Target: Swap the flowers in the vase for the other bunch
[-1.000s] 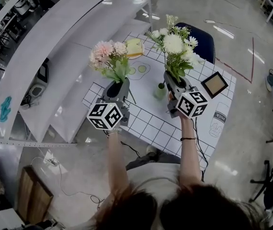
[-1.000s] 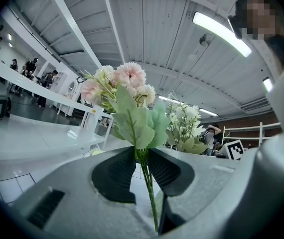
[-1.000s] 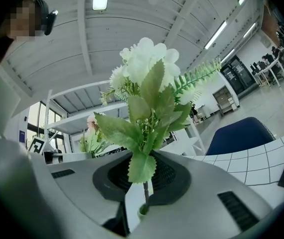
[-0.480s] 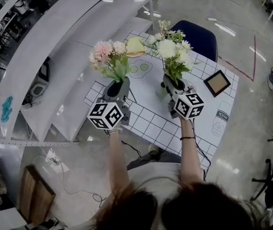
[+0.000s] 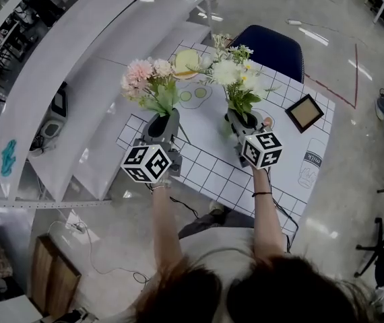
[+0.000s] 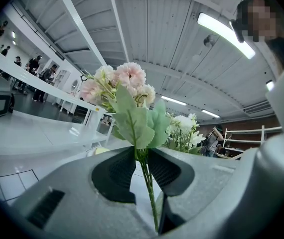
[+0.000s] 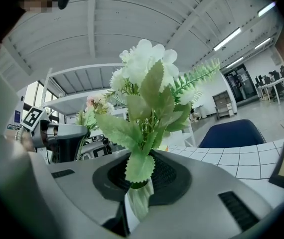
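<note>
While reaching out beside the long white shelf (image 5: 91, 66) and over the white gridded table (image 5: 209, 173), with the blue chair (image 5: 273, 46) tucked at its far edge, holds a gripper level in each hand.

Grips the pink bunch (image 6: 127, 83) with the left gripper (image 6: 142, 158). Jaws drawn in to a narrow slot, pinching the thin green stems just under the big leaves. Carries that bunch upright, long axis vertical, stems running straight down through the slot and pink heads on top. Hangs it above the table's near left edge, next to the shelf.

Grips the white bunch (image 7: 147, 63) with the right gripper (image 7: 139, 171) in much the same way. Jaws nearly together, pressing on the stems low down beneath the bottom leaf. Stands this bunch upright too, blooms up, one fern sprig leaning off to the right. Sets it near the middle of the table, left of the framed picture (image 5: 304, 112) and well apart from the pink bunch.

Shows the pale green vase (image 7: 139, 200) in the slot right under that bottom leaf, directly below the stems. Cannot tell whether the stem ends sit inside its mouth or just above it.
</note>
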Action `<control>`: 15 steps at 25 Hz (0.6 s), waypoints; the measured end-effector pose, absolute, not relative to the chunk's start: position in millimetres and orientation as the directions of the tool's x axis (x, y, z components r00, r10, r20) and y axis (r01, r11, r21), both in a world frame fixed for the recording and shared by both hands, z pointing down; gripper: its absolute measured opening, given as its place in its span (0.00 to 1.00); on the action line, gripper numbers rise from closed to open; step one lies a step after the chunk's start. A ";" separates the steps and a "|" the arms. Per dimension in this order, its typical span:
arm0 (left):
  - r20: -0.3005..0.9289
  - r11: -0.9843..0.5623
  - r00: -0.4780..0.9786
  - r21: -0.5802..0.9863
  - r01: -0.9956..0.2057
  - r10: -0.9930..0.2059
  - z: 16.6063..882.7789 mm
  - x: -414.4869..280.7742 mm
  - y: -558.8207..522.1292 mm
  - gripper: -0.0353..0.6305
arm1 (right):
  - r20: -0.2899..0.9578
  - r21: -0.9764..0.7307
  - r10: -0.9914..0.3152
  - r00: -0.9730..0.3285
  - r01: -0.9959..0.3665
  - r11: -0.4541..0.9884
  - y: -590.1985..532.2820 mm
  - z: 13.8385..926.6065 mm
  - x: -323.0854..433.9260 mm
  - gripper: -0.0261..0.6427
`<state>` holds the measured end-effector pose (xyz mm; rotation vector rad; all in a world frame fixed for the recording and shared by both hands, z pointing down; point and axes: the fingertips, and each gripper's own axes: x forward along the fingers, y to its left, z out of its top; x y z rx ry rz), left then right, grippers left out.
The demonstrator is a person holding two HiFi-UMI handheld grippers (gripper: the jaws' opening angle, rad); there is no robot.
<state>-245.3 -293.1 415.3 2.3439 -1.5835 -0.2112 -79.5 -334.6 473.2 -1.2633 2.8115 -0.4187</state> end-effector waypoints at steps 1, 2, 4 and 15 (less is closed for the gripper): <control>0.047 -0.342 0.377 0.331 -0.879 -0.925 415.7 -245.7 -293.0 0.17 | 0.084 -0.252 -0.739 -0.669 -0.732 0.633 -334.3 474.3 -79.5 0.11; 0.046 -0.338 0.373 0.334 -0.880 -0.927 415.9 -246.5 -292.6 0.17 | 0.087 -0.249 -0.739 -0.668 -0.733 0.633 -333.7 475.5 -79.5 0.11; 0.043 -0.330 0.365 0.337 -0.882 -0.930 415.5 -248.9 -291.3 0.17 | 0.095 -0.242 -0.739 -0.667 -0.736 0.632 -332.4 478.1 -80.0 0.11; 0.044 -0.309 0.343 0.337 -0.889 -0.938 414.1 -256.5 -286.4 0.17 | 0.140 -0.189 -0.749 -0.648 -0.760 0.622 -328.3 490.0 -83.6 0.11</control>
